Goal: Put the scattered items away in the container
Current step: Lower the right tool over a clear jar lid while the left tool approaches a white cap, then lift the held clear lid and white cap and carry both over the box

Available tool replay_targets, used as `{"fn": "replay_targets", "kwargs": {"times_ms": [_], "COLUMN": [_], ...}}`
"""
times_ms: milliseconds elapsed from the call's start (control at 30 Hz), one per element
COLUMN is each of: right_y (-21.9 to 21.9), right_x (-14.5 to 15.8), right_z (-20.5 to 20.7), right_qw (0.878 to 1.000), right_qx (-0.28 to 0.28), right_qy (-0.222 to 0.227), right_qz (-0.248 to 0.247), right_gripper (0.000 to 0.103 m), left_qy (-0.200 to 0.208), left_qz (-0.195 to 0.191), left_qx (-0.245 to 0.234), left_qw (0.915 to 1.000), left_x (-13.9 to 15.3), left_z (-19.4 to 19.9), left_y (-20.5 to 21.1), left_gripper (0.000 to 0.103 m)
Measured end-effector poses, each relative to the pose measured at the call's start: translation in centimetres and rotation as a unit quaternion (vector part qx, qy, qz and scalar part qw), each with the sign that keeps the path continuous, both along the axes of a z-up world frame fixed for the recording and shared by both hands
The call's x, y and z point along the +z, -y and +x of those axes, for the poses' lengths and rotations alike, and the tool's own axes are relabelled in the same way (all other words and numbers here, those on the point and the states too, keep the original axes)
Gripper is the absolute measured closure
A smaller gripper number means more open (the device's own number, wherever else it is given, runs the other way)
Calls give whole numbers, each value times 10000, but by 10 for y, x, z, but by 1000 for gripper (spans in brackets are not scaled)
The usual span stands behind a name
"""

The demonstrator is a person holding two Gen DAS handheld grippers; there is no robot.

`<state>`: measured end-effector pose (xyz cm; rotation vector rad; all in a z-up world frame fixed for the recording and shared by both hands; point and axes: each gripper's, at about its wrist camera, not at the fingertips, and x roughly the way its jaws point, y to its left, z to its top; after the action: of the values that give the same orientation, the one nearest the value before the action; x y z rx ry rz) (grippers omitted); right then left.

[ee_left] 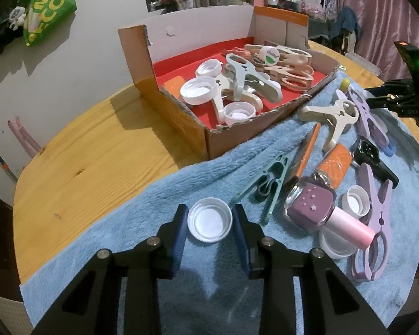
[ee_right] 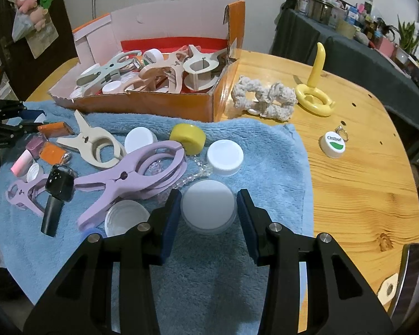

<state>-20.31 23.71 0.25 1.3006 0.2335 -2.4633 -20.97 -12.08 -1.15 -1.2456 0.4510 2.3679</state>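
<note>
Crowding the spread right tool (ee_right: 209, 215)'s frosted lid (ee_right: 208, 208): purple clip (ee_right: 131, 176), bead string (ee_right: 201, 171).

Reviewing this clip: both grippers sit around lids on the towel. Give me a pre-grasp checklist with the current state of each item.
1. Left gripper straddles the white cap: ok.
2. Left pads touching the cap: not ok, gaps both sides.
3. Right gripper straddles the frosted lid: ok.
4. Right fingers clear of the purple clip: ok.
5. Cardboard box has room: ok.
6. Bead string under the lid: cannot tell.
</note>
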Motion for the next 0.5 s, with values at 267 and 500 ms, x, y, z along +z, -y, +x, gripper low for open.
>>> {"fn": "replay_targets", "kwargs": {"times_ms": [267,500], "right_y": [0,2], "right_x": [8,19], "right_z": [3,5], "right_qw": [9999,9998], "right_qx": [24,69], "right_qy": [-94,-204], "right_qz": [-48,-59], "right_gripper": [64,64], "left_qy": [-19,-95], "left_qz": [61,137], "left_qx": [90,158], "left_qw": [9999,9997], "left_x": [7,16], "left_z": [2,5], "left_y": [3,2], "left_gripper": [69,69]}}
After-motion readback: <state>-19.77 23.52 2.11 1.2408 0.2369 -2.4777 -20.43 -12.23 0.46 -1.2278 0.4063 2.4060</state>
